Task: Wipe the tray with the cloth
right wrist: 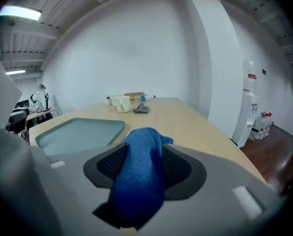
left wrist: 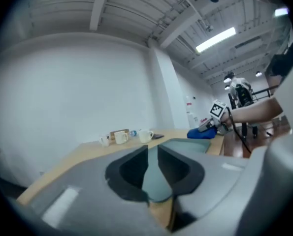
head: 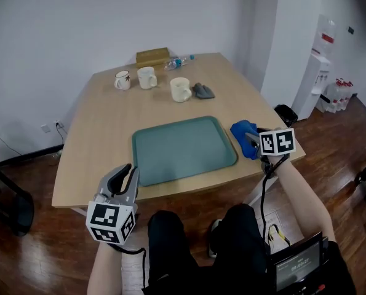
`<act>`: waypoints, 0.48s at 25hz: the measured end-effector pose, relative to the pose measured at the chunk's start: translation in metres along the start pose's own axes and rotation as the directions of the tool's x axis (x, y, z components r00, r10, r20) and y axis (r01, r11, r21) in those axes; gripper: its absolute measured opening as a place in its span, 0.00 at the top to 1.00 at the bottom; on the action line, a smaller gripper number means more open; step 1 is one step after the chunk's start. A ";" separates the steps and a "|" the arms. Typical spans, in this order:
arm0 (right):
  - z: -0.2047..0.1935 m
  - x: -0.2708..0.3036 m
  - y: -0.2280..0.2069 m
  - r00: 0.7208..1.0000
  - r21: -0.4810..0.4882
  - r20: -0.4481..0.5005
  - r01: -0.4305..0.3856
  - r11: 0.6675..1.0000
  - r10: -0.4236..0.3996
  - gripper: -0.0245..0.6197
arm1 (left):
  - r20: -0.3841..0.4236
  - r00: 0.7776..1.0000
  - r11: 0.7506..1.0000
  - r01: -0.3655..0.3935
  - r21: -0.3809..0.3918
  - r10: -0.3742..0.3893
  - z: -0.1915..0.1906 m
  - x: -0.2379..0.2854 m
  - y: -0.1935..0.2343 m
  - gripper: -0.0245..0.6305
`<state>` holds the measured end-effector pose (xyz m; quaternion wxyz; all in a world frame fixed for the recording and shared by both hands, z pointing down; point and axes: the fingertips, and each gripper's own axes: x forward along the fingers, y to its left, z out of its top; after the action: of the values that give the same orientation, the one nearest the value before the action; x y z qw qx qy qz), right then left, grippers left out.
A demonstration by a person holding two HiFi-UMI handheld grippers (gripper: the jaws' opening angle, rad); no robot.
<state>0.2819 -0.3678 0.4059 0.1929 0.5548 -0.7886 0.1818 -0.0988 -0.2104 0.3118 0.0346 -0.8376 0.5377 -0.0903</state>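
Just beside the tray's [head: 184, 149] right edge, my right gripper [right wrist: 144, 150] stands wide with the blue cloth [head: 241, 129] bunched between its jaws. The cloth looks draped there rather than pinched, resting on the table [head: 103, 121]. I judge that's either to take a fresh hold or to set it down. Near the tray's front left corner, my left gripper [head: 126, 174] hangs off the table's edge. Its jaws are narrow with nothing between them, likely kept clear until the tray needs steadying. The tray itself lies bare.
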 end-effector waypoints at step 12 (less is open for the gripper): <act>0.058 -0.162 0.047 0.815 -0.022 0.572 0.122 0.992 -0.088 0.84 | 0.158 0.976 0.985 -0.130 -0.112 0.147 0.026 -0.016 0.016 0.87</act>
<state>0.2821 -0.2513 0.2709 -0.0260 0.6206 -0.7833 -0.0261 -0.1147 -0.2031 0.2823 0.0431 -0.8032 0.5940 0.0098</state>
